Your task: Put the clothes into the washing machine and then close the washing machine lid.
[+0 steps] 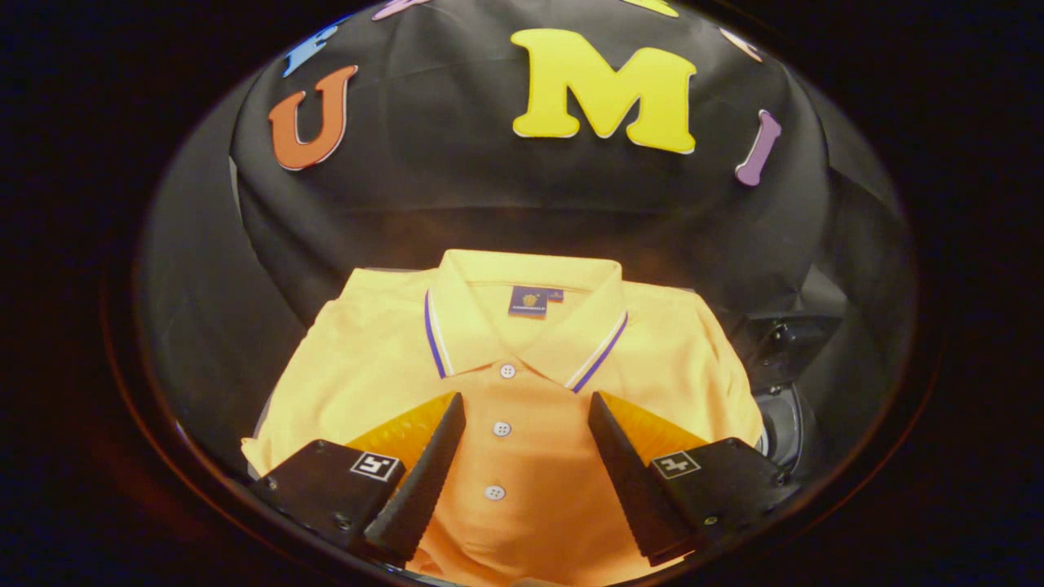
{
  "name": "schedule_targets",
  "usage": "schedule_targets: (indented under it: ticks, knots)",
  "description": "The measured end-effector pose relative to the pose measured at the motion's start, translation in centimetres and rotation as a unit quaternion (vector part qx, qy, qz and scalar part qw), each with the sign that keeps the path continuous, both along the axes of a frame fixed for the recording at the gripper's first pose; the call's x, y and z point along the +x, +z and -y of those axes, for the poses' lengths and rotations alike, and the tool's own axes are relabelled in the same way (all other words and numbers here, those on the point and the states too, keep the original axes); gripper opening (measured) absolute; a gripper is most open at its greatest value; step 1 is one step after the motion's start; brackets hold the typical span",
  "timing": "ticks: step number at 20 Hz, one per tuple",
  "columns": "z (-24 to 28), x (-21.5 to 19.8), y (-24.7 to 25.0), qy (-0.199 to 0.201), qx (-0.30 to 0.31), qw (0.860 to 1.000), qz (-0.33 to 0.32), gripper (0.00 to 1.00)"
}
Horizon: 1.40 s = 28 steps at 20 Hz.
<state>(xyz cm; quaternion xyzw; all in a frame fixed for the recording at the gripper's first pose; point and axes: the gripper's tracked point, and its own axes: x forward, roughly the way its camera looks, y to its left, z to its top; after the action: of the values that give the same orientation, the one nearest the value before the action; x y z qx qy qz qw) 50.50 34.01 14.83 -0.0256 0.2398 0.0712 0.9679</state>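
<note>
A folded yellow polo shirt with a blue-and-white striped collar lies flat right under me, its collar pointing away. My gripper hovers open above it, the two black fingers spread to either side of the button placket. Three white buttons show in the gap between them. I cannot tell whether the fingertips touch the cloth. To the right of the shirt, past the right finger, a dark machine part with a round rim shows; it may be the washing machine, too dim to tell.
A black cloth wall rises close behind the shirt. The shirt rests on a pale surface whose edge peeks out at its left side. Everything beyond is dark.
</note>
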Motion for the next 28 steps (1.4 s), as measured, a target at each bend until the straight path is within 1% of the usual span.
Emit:
schedule_targets:
  ticks: [2,4,9,11,13,14,17,19,20,24,26,27,28]
  knots:
    - [-0.1,0.1,0.0,0.011,0.003,1.000,-0.002,0.97]
    - [0.0,0.1,-0.1,0.021,-0.015,1.000,-0.005,0.97]
    - [0.0,0.0,-0.2,0.032,-0.019,0.999,-0.029,0.95]
    - [0.1,-0.1,-0.1,0.045,-0.030,0.998,-0.036,0.93]
    - [0.5,-0.3,-0.2,0.066,-0.042,0.996,-0.035,0.90]
    - [0.6,-0.3,-0.6,0.074,-0.045,0.996,-0.034,0.83]
    - [1.3,-0.6,-0.2,0.092,-0.048,0.994,-0.035,0.71]
    - [2.2,-0.5,-0.3,0.091,-0.042,0.994,-0.030,0.41]
    - [2.3,-1.1,-0.3,0.095,-0.045,0.994,-0.029,0.27]
    - [3.0,-2.0,-0.6,0.103,-0.040,0.993,-0.033,0.14]
    - [3.3,-3.3,-0.6,0.113,-0.027,0.993,-0.029,0.10]
    - [3.5,-4.1,-0.6,0.121,-0.011,0.992,-0.023,0.10]
    - [3.7,-4.8,-0.8,0.122,0.006,0.992,-0.020,0.09]
